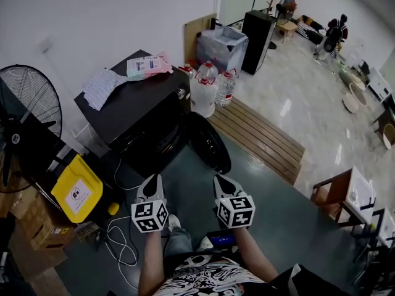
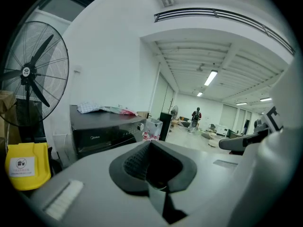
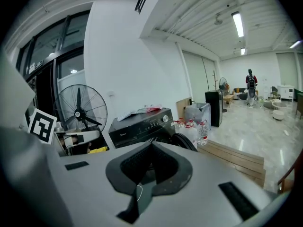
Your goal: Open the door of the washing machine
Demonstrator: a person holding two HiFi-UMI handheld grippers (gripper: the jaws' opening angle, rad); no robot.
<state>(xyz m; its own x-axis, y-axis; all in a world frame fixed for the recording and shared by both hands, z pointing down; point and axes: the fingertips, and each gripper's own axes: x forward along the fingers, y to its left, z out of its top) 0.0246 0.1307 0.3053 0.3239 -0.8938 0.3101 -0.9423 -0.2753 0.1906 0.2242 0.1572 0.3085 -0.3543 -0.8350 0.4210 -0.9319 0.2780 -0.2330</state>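
Observation:
The black washing machine [image 1: 133,103] stands against the white wall, and its round door [image 1: 208,142] hangs swung open at the front right. Both grippers are held side by side near the person's knees, well short of the machine. My left gripper [image 1: 151,180] is shut and holds nothing. My right gripper [image 1: 221,180] is also shut and empty. The left gripper view has the machine [image 2: 106,129] beyond the closed tip of my left gripper [image 2: 150,143]. In the right gripper view, the machine [image 3: 142,124] and its open door [image 3: 182,141] show past my right gripper [image 3: 151,143].
A big fan [image 1: 28,113] and a yellow container [image 1: 77,190] stand left of the machine. Cloths [image 1: 145,66] lie on its top. Water bottles [image 1: 207,88] and a wooden pallet [image 1: 259,134] are to its right. Cables [image 1: 120,242] trail on the floor; a small table [image 1: 342,196] stands at right.

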